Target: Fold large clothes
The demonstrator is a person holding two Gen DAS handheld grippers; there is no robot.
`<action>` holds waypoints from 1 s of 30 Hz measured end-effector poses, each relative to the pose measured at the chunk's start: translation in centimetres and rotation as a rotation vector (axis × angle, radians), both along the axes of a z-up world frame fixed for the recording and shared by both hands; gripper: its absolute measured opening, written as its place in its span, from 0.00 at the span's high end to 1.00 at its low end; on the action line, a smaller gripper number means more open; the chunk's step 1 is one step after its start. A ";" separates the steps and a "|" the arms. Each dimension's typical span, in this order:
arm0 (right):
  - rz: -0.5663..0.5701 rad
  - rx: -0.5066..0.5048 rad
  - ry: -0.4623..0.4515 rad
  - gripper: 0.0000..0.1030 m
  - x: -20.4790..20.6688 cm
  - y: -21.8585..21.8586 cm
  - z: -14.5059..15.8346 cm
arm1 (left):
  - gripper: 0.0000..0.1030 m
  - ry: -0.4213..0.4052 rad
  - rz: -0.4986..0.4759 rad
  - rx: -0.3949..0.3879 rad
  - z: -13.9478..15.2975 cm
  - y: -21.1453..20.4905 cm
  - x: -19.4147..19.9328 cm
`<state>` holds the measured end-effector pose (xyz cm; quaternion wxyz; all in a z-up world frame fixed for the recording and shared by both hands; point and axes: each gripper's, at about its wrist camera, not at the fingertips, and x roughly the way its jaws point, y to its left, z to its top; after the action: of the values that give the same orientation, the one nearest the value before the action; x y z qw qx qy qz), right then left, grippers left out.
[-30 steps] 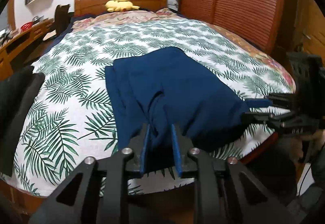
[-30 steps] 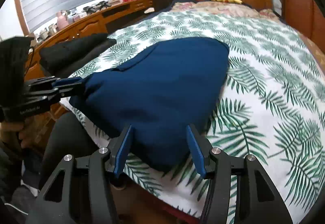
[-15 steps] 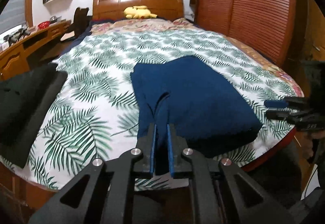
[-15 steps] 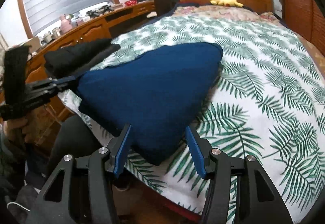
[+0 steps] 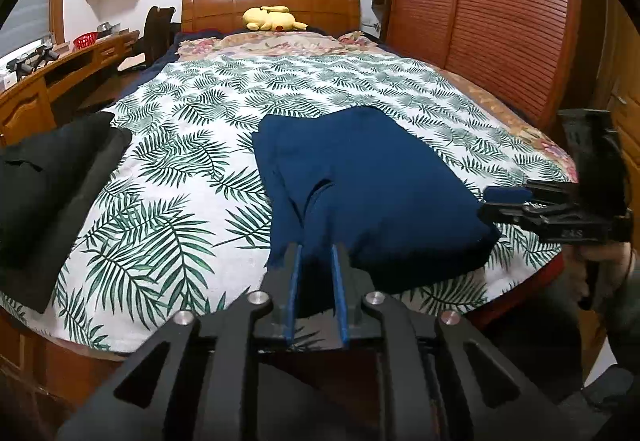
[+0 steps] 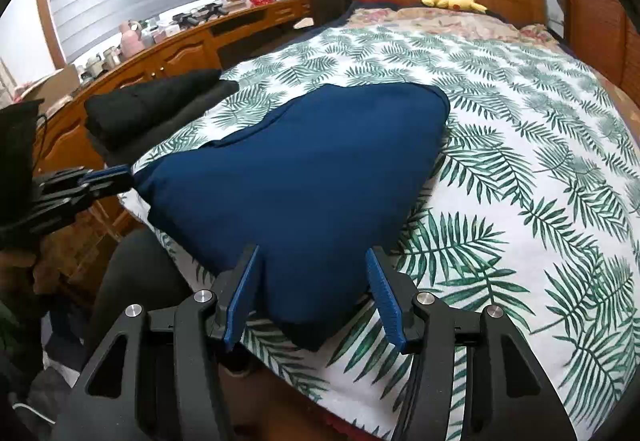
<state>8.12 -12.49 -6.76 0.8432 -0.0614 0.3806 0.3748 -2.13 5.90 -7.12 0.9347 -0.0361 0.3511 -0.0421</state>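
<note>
Blue garment (image 5: 360, 177) lies folded at the bed's (image 5: 192, 145) near edge. Our left gripper (image 5: 316, 265), narrowly parted, straddles its near hem without pinching; right gripper (image 6: 312, 281) gapes wide around the corner, holding nothing, likely releasing.

You have a leaf-print bedspread (image 5: 180, 169) across the bed, with a yellow plush toy (image 5: 272, 19) at twelve o'clock against the wooden headboard (image 5: 224, 3). At nine o'clock lies folded black clothing (image 5: 44, 193); the wooden counter (image 6: 176, 49) carries small clutter.
</note>
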 end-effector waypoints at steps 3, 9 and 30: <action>-0.003 -0.002 -0.018 0.47 0.5 0.0 0.3 | 0.79 -0.005 -0.004 0.009 0.2 0.0 -0.6; -0.023 -0.056 -0.055 0.47 2.7 0.2 0.5 | 0.72 0.010 0.002 -0.008 -0.7 0.5 -1.5; -0.107 -0.130 -0.020 0.27 20.4 2.3 -1.7 | 0.69 0.106 0.028 -0.070 -5.8 0.8 1.9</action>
<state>28.52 -10.15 -8.50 0.8601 -0.0991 0.3983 0.3029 -0.25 6.74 -12.89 0.9134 -0.0757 0.3979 -0.0391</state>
